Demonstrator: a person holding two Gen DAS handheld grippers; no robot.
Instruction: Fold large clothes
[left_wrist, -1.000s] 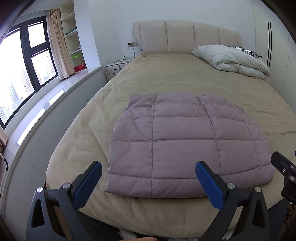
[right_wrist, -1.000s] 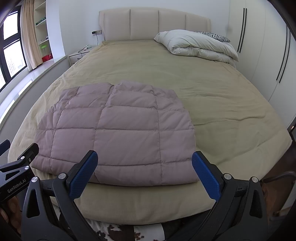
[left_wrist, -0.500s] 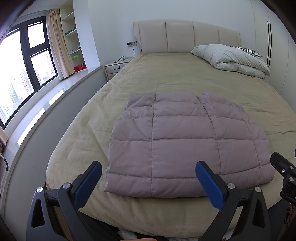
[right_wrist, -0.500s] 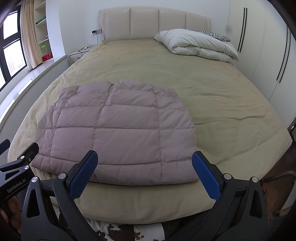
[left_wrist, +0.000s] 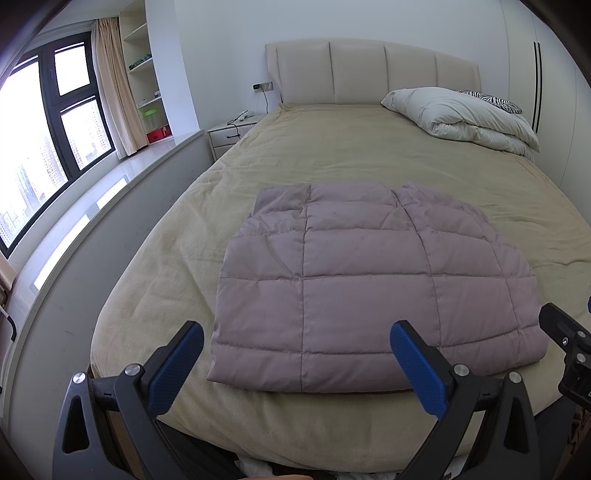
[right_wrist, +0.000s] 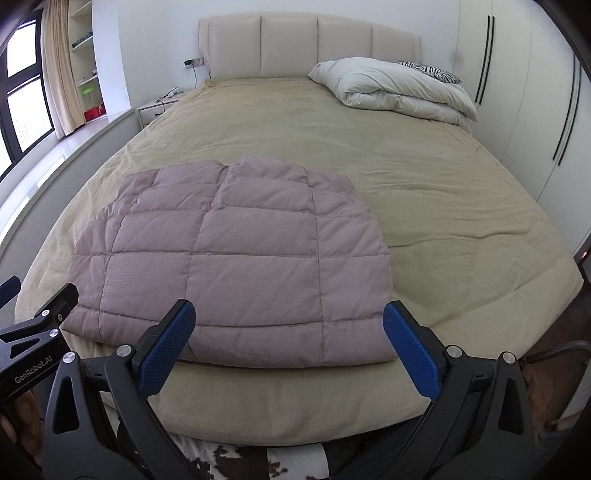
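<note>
Your left tongs (left_wrist: 295, 363) and right tongs (right_wrist: 288, 345) both stand apart, empty, hanging off the foot of the bed (right_wrist: 443, 192). The mauve quilted down jacket (right_wrist: 236, 266) lies there as a compact rectangle; the folding looks essentially finished.

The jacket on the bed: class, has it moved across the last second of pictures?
No. The jacket lies flat at the same spot near the foot of the bed, equally far from the duvet.
</note>
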